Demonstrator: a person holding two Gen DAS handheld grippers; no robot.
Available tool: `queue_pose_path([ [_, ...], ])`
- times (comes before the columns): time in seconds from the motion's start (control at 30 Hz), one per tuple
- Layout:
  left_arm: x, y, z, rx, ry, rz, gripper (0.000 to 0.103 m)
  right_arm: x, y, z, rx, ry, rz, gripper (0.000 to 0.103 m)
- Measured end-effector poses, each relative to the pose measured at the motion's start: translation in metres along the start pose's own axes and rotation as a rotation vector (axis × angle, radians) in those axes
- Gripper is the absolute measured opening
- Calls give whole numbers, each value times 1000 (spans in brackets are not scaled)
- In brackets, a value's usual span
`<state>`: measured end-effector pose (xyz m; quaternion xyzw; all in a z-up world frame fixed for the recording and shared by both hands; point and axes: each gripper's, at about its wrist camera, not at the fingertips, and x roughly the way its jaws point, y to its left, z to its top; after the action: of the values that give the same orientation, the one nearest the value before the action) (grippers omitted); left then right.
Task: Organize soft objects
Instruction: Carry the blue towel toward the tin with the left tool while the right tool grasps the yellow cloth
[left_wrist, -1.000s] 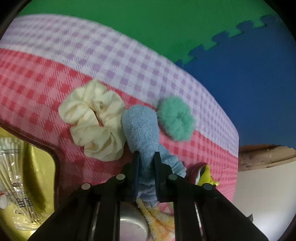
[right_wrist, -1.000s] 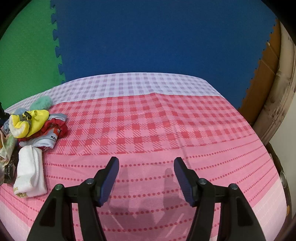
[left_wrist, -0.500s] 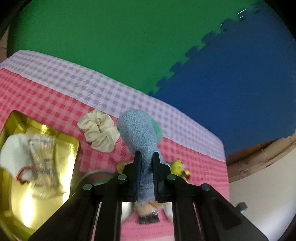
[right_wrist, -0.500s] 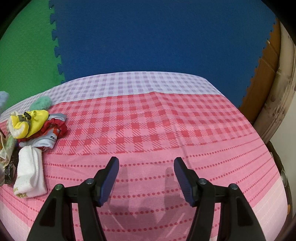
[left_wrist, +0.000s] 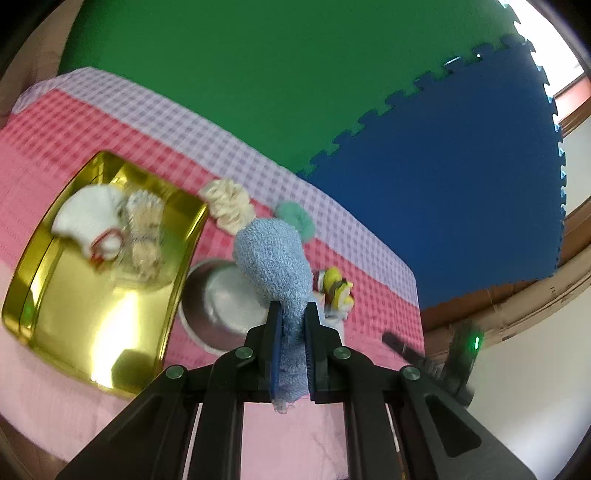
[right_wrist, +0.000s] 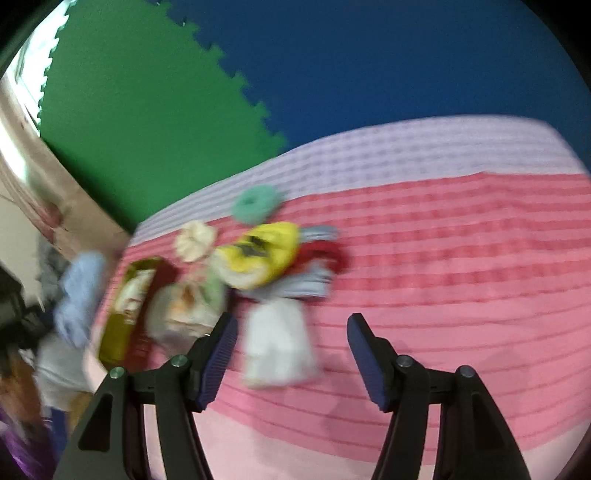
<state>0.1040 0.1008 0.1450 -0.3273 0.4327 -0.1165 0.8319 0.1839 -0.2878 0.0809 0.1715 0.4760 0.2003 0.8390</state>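
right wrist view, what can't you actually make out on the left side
- Pile beside the yellow cloth: motion blur smears it; single items are unclear.
- Gold tray: contents blurred, near end hidden by the right gripper.
- Blue sock: the left gripper holding it is lost in blur at the edge.

The left wrist camera looks forward and down along its jaws from above the pink checked cloth (left_wrist: 369, 295), facing the gold tray (left_wrist: 92, 314) and green and blue foam wall. The right wrist camera, nearer the cloth, faces the same wall; both share the teal scrunchie (right_wrist: 255, 203) and cream scrunchie (left_wrist: 229, 206)
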Motion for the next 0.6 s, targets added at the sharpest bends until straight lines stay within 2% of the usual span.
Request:
queue_pose_path([
  [0.07, -7, 6, -7, -3, 1, -2, 9, 13, 9, 17, 57, 55, 79, 63],
  [0.13, -15, 13, -12, -15, -8, 2, 9, 29, 19, 35, 118, 107, 101, 63],
  [0.3, -30, 27, -17, -34, -11, -3, 9, 70, 43, 64, 99, 190, -9, 63],
  [0.4, -38, 35, -16, -41, -20, -1, 9, 88, 47, 68, 90, 222, -93, 63],
  [0.47, -42, 40, -16, -42, -24, -1, 9, 99, 50, 69, 91, 239, -102, 63],
  [0.53, -45, 47, -17, -54, -25, 1, 9, 108, 52, 68, 89, 254, -160, 63],
  [0.6, -46, 54, -17, -69, -24, -1, 9, 117, 55, 67, 88, 263, -179, 63],
])
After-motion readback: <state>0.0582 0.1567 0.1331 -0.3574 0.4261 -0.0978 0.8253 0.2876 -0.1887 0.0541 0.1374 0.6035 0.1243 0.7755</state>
